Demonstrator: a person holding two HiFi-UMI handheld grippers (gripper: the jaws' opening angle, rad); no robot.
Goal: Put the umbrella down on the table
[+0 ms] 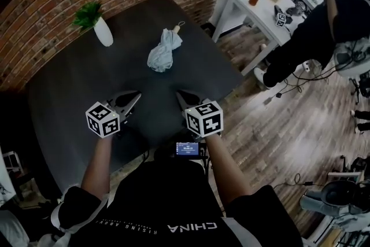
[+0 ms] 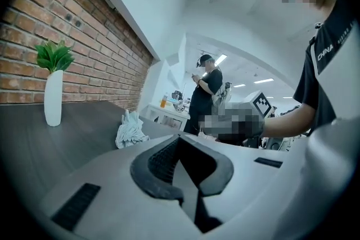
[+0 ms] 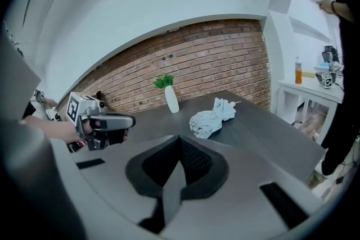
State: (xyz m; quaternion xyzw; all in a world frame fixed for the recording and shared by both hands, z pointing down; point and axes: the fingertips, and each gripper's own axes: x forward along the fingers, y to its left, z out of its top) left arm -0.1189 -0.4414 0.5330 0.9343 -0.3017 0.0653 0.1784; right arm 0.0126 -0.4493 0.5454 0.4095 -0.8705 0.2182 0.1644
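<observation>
Umbrella (image 1: 165, 50) rests on the desk (image 1: 69, 89); your left tool (image 1: 136, 95) and right tool (image 1: 179, 93), both closed and empty, need only retreat.

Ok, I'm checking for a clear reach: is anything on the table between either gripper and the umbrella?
Nothing visible does. The umbrella lies on bare table ahead of the left gripper and right gripper; the white vase stands off to the left, clear of both paths.
</observation>
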